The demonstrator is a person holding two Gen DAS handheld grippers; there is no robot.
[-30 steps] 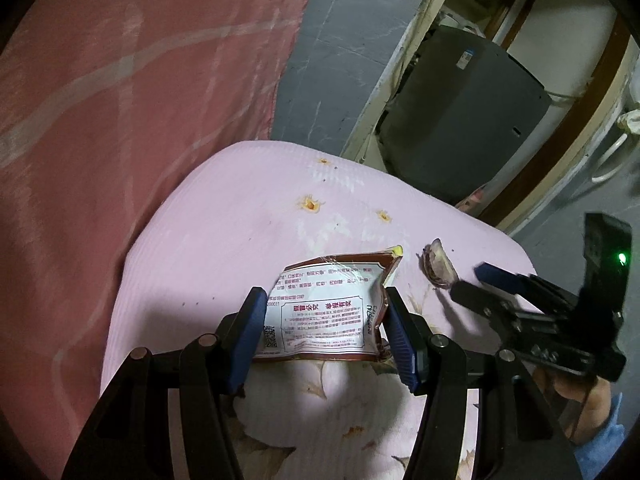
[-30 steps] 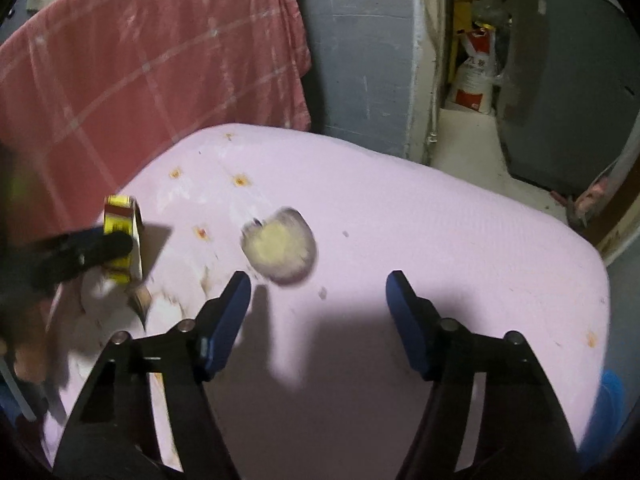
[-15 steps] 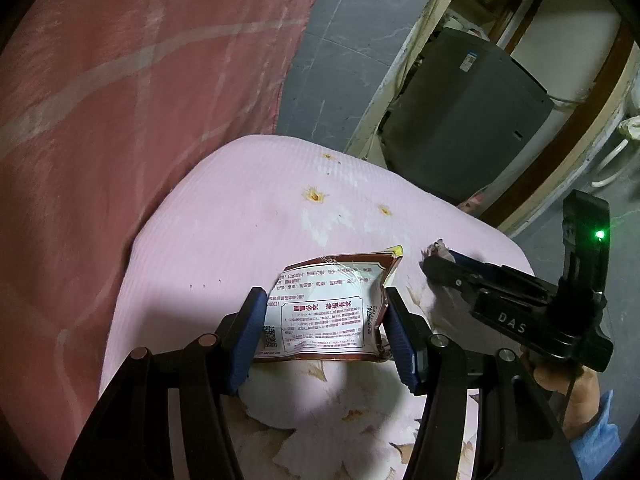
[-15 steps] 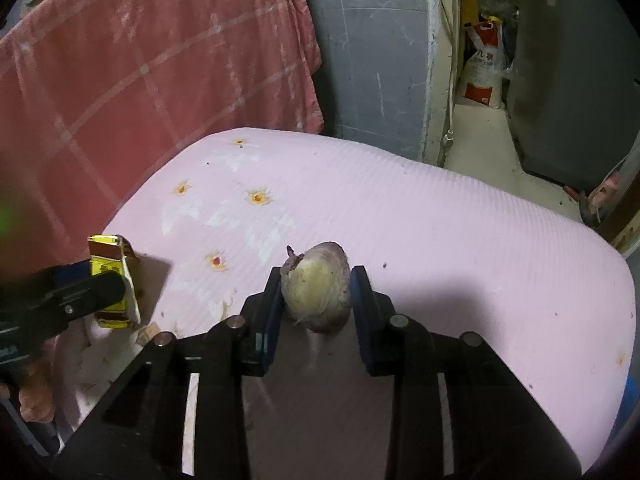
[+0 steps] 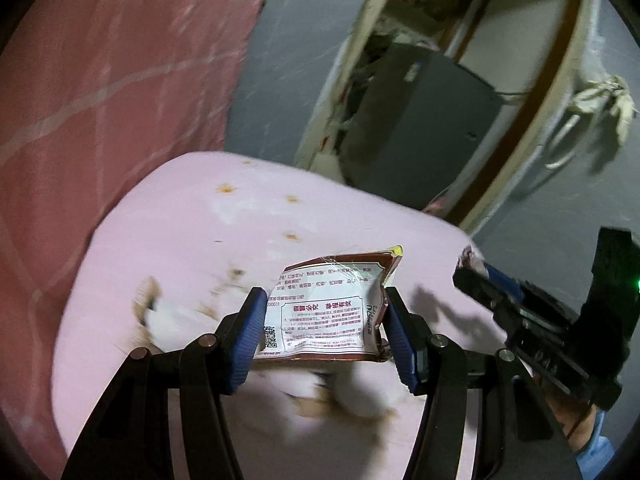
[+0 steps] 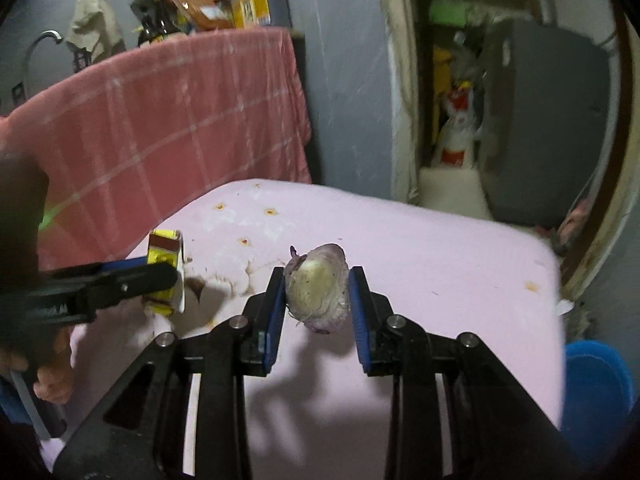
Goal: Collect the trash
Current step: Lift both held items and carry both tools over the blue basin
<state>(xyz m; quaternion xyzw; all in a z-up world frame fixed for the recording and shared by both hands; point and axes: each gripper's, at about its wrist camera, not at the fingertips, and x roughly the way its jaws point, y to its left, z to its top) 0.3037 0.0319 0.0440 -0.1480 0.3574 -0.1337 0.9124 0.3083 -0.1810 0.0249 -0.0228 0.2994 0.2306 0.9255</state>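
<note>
Gripping one printed packet (image 5: 328, 312), the left gripper (image 5: 324, 320); right gripper (image 6: 316, 292) fingers closed on one shell (image 6: 318, 286)

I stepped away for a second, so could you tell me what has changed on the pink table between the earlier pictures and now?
The right gripper closed on the onion peel, which lay loose on the pink table a second ago, and has lifted it clear; its shadow now falls below. The left gripper also rose, carrying the snack packet. The packet stayed clamped throughout, and the stained cloth did not shift.
</note>
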